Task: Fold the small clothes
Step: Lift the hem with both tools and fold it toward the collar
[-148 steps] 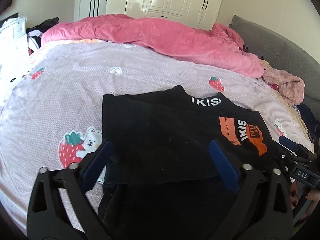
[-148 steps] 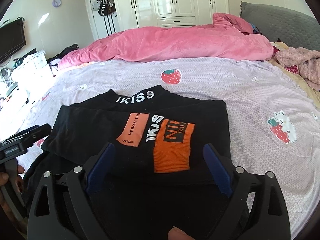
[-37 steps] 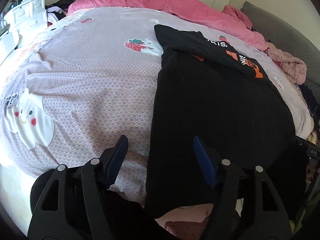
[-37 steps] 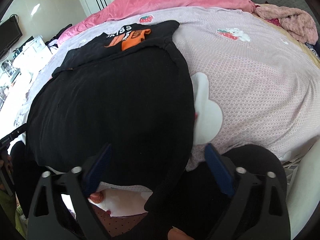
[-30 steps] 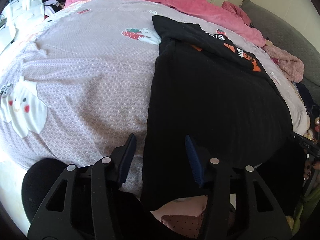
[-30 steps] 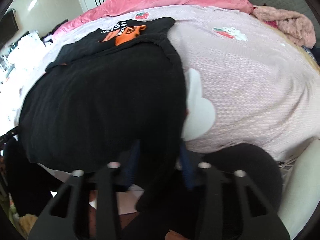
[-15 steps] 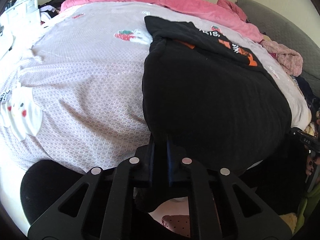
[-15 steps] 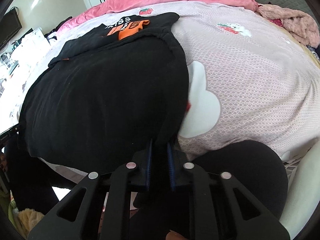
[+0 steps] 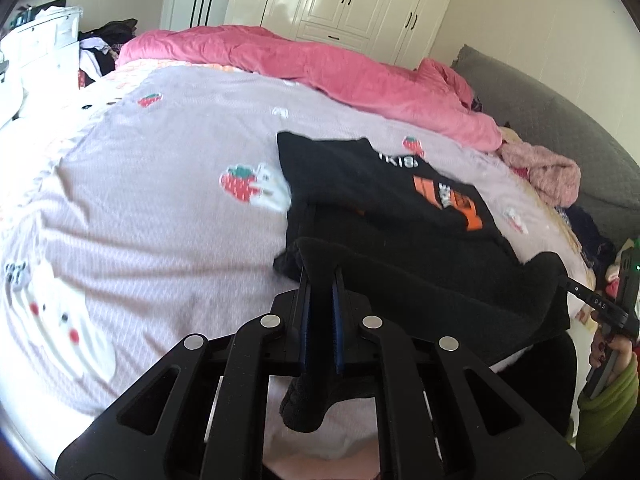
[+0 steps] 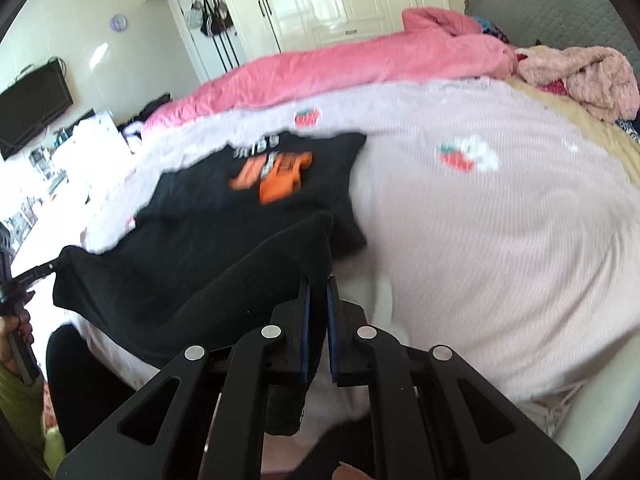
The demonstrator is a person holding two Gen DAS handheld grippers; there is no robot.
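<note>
- Your left gripper (image 9: 319, 316), at the lower centre of the left wrist view, is closed tight on a corner of the black garment's hem; a tuft of cloth hangs out below the jaws.
- Your right gripper (image 10: 317, 316), at the lower centre of its own view, is likewise closed on the other hem corner.
- The garment (image 9: 384, 204) lies on the bed (image 9: 160, 216), its far part flat at the centre of the frame with the orange print (image 9: 448, 200) facing up. The near edge is raised off the sheet between your two grippers.
- Done so far, as it looks: the sides seem already turned in, since the far part reads as a narrow rectangle, and both hem corners are in hand.
- Left to do, by my judgement: carry the hem forward over the print toward the collar, lay it flat with edges matched, and let go. Another halving may follow.
- Both views are blurred, so I cannot tell how even the raised edge is.
</note>
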